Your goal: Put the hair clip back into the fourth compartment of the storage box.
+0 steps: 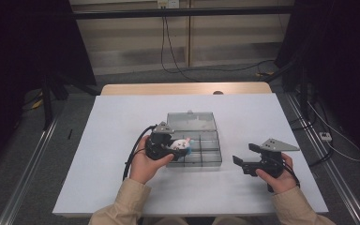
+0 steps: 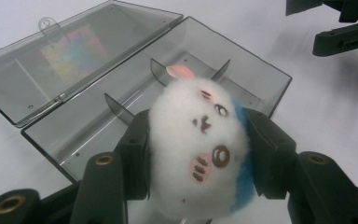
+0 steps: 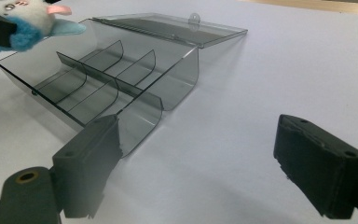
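Plush toy (image 2: 200,149) clamped in left gripper (image 2: 198,158), over box (image 2: 261,74) w/ bare compartments; right gripper (image 3: 196,168) open beside box.

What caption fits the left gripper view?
Left gripper clamps a fluffy white-and-blue plush toy above an open smoky plastic divided box.

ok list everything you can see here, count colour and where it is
plush toy: 1, white with blue back and pink ear, clamped in the left gripper above the box's left end
compartment box: 1, clear smoky grey, mid-table, lid open flat behind, compartments bare
table: 1, white top with wooden far edge
cables: several, black, on the floor behind
left gripper: 1, black, gripping the toy
right gripper: 1, black, jaws apart, nothing between, right of the box
hands: 2, beige sleeves, bottom edge
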The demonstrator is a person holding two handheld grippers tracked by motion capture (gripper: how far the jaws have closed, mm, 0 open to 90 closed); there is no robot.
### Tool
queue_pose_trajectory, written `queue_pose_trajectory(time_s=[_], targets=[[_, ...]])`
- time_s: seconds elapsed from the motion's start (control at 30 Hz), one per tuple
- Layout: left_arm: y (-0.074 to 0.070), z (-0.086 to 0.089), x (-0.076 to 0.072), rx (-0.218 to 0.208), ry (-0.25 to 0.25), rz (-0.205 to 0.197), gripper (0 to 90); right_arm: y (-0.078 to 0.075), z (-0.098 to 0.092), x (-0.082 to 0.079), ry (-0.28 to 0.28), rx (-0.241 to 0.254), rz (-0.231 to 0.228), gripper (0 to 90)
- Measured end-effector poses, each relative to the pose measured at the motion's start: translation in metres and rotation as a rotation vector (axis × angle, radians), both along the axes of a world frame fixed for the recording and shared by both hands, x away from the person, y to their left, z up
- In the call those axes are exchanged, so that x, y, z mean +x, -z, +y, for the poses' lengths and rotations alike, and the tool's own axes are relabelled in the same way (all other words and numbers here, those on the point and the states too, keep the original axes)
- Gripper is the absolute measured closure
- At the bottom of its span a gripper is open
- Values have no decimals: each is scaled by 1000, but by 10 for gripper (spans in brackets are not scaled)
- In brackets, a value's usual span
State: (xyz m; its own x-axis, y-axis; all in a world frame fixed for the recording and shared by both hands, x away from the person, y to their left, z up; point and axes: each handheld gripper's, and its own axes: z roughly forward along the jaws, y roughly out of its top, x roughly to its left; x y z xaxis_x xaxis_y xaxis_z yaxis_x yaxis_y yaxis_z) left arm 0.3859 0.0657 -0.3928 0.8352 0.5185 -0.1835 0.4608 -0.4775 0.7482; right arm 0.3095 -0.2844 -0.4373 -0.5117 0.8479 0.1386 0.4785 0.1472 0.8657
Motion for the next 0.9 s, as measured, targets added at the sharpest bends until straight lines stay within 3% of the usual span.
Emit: queue_pose_trajectory(time_s=[0.33, 0.9], targets=[[3, 2, 3, 12, -24, -10, 487, 0, 0, 0, -1, -2, 2, 143], [14, 4, 6, 36, -35, 11, 485, 1, -1, 0, -1, 0, 1, 143]])
